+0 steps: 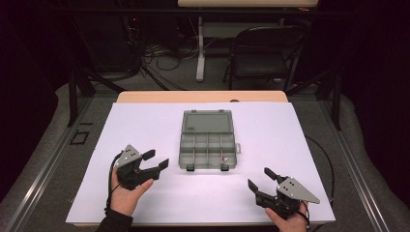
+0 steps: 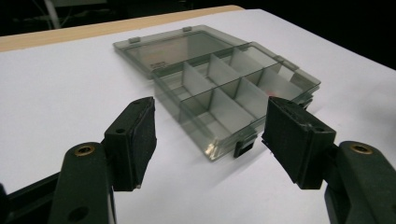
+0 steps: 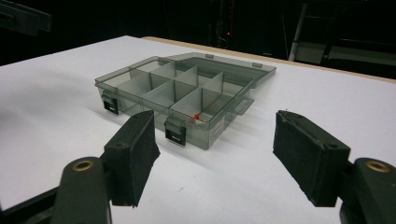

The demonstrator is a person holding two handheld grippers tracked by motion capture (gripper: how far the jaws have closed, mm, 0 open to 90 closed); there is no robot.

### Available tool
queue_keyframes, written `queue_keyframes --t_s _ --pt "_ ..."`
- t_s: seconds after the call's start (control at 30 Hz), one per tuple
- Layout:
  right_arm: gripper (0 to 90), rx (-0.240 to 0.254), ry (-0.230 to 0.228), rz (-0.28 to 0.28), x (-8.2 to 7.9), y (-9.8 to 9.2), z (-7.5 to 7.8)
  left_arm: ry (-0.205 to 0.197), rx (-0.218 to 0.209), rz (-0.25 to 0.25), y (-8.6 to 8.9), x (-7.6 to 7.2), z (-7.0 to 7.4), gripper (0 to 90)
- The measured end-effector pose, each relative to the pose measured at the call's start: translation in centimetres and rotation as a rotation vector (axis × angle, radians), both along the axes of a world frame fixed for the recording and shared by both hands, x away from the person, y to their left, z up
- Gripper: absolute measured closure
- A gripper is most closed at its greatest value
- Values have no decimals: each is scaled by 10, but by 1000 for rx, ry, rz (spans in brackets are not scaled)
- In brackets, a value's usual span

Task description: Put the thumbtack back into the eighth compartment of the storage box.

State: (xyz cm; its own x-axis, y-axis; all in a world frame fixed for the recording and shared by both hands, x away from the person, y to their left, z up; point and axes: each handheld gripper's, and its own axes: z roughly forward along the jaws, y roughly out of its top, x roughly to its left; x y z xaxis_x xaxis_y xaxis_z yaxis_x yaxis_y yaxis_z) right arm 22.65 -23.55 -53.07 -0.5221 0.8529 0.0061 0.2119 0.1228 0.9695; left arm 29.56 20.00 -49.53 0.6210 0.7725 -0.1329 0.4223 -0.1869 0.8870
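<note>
Organizer box [image 1: 208,141] lies lid-open mid-bench [image 1: 145,121] in the high view, left gripper [image 1: 155,161] and right gripper [image 1: 261,178] well apart from it, both spread wide, empty. Left gripper view: dividers clear, box contents blurred. Right gripper view: a tiny red piece [image 3: 197,116] sits in the corner compartment near one latch [image 3: 175,131].

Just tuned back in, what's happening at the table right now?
A person holds the left gripper and the right gripper, both open and empty, near the front of the white table. Between them lies a grey compartment box with its lid folded flat open behind it. Something small and red sits in one front corner compartment. Neither gripper touches the box.
</note>
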Motion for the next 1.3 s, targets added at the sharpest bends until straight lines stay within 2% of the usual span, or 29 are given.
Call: queue_keyframes --t_s 0.23,0.33,0.5,0.67,0.83,1.0,1.3 --pt "294 -7 2 -1 0 1 -1 -9 -8 36 20 -13 -10 341" --pt "294 -6 3 -2 0 1 -1 -1 -20 44 24 -16 -15 341" --pt "293 -5 7 -2 1 2 -1 -1 -25 65 28 -20 -21 342" --pt "292 -13 11 0 1 2 -2 2 -36 65 31 -21 -25 341" --pt "289 -11 10 -3 2 2 -2 -15 -18 61 32 -21 -29 342" --pt "284 -18 17 -4 3 3 -3 15 -11 71 33 -18 -37 341" --pt "272 -31 31 -13 4 2 -5 60 -30 89 37 -13 -43 307"
